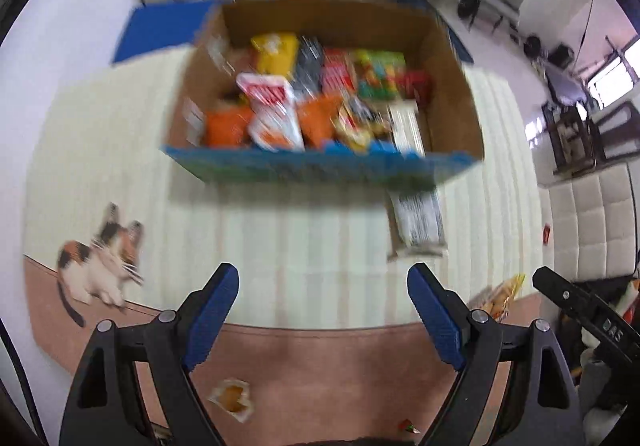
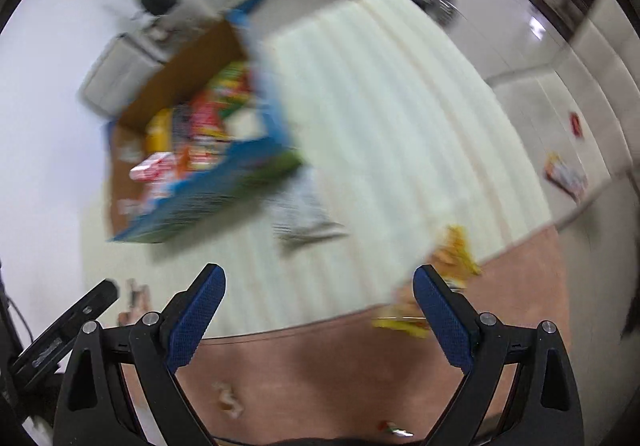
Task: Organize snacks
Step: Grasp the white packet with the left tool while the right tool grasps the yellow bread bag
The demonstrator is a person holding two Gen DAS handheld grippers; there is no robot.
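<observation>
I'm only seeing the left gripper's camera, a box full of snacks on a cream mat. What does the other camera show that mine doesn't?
Observer: A flat snack packet lies off the mat on the pale floor at the far right.
Operator: Anything else out there?
Observer: A small red item on the floor beyond that packet.
Operator: Is the right gripper holding something?
Observer: No. The right gripper is open with nothing between its fingers; a yellow snack bag lies on the mat edge beside its right finger.
</observation>
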